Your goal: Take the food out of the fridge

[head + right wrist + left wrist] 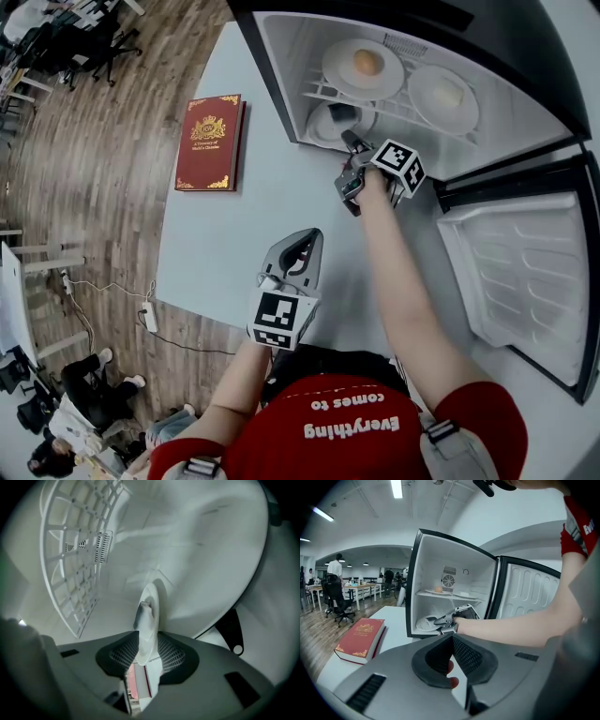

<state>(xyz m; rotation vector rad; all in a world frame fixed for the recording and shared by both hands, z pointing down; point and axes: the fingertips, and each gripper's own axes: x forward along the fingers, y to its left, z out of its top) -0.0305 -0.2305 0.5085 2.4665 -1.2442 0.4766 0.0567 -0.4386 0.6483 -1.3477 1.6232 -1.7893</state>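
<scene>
Before the fridge [281,84] — shirt [356,445] print "Everything comes to"; book [210,142] title illegible.

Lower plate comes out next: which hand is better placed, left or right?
Right. The right gripper is inside the fridge with the rim of the lower plate between its open jaws. The left gripper is empty, outside over the table.

Red short-sleeved shirt [347,441] on me, white lettering across the chest, and grey straps [444,432] with buckles over both shoulders. My left gripper [307,236] and right gripper [351,141] are grey moulded shells with smooth rounded shoulders, a slotted vent on each side, and black cross-hatched pads [466,657] lining the jaws. Each carries a white cube [281,319] printed with black square markers.
</scene>
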